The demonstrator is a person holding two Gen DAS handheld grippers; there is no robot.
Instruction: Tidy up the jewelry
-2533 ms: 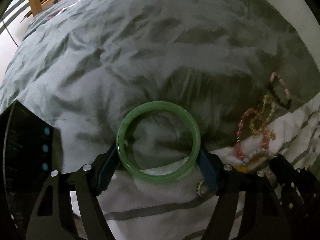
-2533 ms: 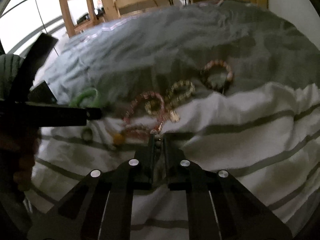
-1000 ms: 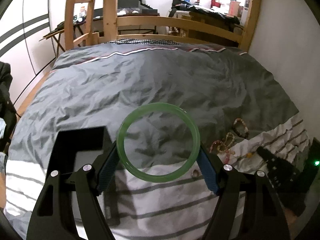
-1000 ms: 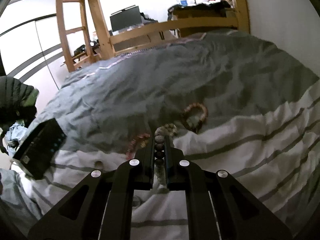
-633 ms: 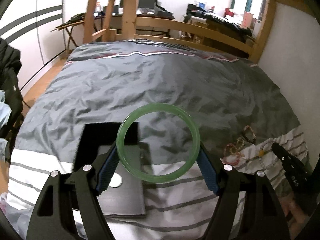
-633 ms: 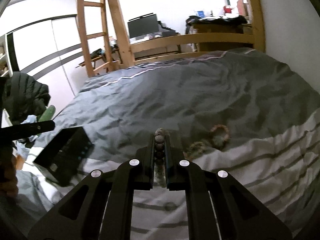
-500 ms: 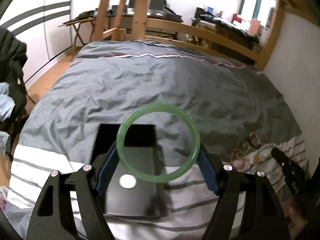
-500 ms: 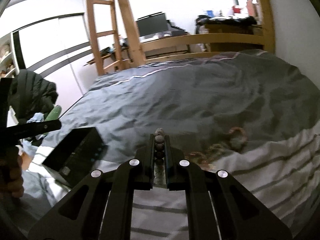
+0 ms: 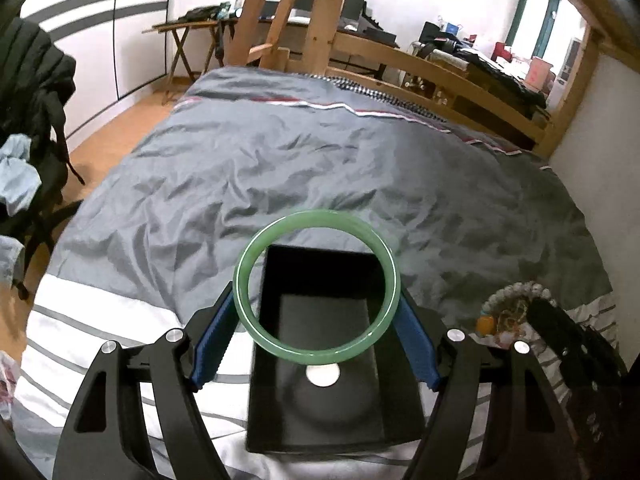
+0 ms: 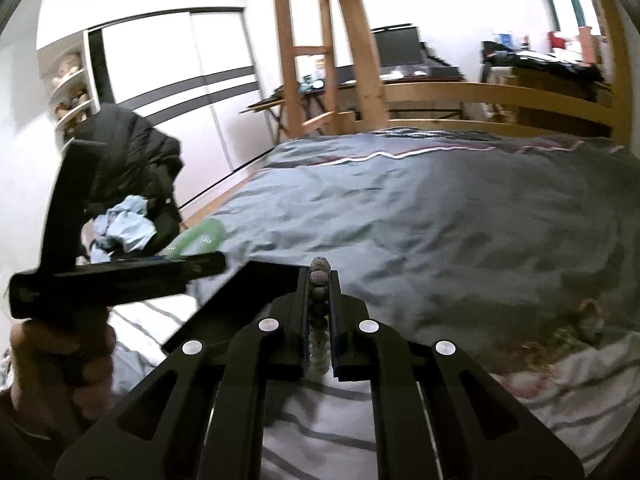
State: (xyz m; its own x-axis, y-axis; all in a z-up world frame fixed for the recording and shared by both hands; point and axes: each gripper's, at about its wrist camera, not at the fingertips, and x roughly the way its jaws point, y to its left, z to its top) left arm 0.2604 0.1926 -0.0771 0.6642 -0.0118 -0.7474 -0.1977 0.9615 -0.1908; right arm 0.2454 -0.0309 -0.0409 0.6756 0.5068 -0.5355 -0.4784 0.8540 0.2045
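My left gripper is shut on a green jade bangle, held flat in the air above an open black jewelry box that lies on the bed. My right gripper is shut on a speckled bead bracelet, whose beads line up between the jaws. In the right wrist view the left gripper with the bangle is at the left, above the box. Several other bracelets lie in a heap on the bed at the right.
The bed has a wrinkled grey duvet and a white striped blanket at the near edge. A wooden bed frame and ladder stand at the far end. A chair with dark clothes is to the left.
Both grippers have swung left and stay lifted, each still holding its piece. The black box has come to the middle under the bangle. The bracelet heap has slid to the right edge.
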